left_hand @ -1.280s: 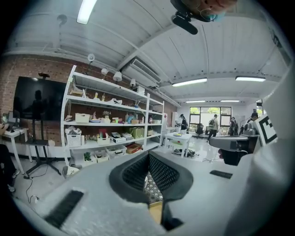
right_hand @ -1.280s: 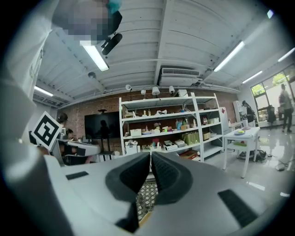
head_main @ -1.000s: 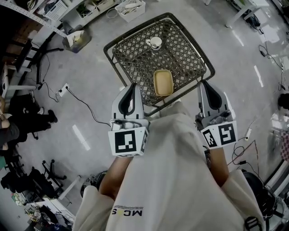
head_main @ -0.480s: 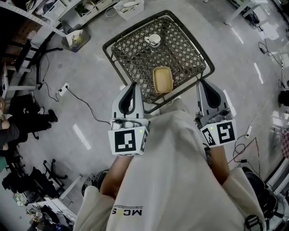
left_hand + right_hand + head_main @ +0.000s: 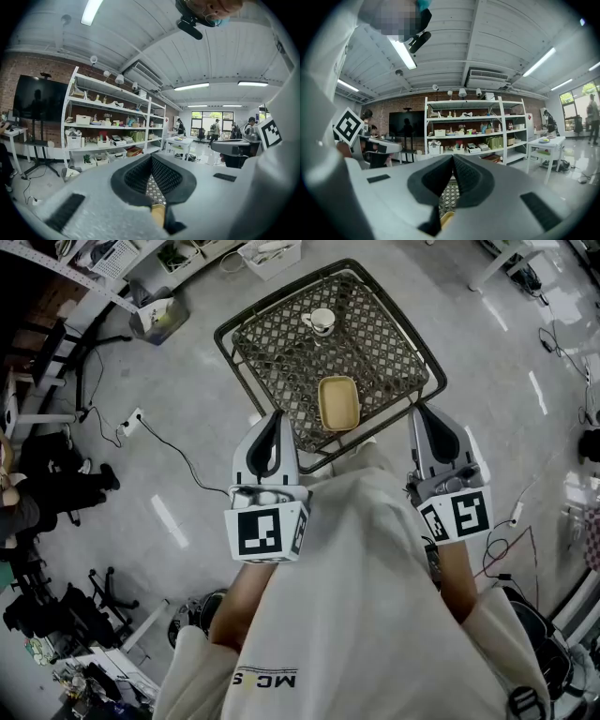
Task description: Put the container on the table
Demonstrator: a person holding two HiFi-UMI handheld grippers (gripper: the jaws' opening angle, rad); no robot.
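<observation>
Head view, looking steeply down: a person in a pale shirt [image 5: 347, 615] holds two grippers out in front, w/ a dark metal lattice table [image 5: 375, 343] at upper centre of the frame. The container [image 5: 338, 403], a shallow yellowish tray w/ rounded corners, sits on the table near the edge closest to the person, roughly centre of frame, between the two gripper tips and beyond them. A white cup [image 5: 322, 322] stands on the table's far side, well apart from the container. Left gripper [image 5: 275, 416] is left of centre, jaws closed tip to tip, holding nothing; its marker cube [image 5: 265, 532] sits lower left of centre. Right gripper [image 5: 421, 412] is right of centre, jaws likewise pressed together & empty, marker cube [image 5: 457, 517] below it. Neither gripper touches the container or table. Left gripper view: the dark ribbed pads meet at centre frame [image 5: 151, 157], w/ a sliver of lattice & yellow container [image 5: 158, 213] showing below them; white shelves [image 5: 108, 126] at left. Right gripper view: pads meet the same way [image 5: 453, 156], container edge [image 5: 446, 216] at bottom centre, shelves [image 5: 473, 136] behind. A cable [image 5: 178, 451] trails over the grey floor at left.
</observation>
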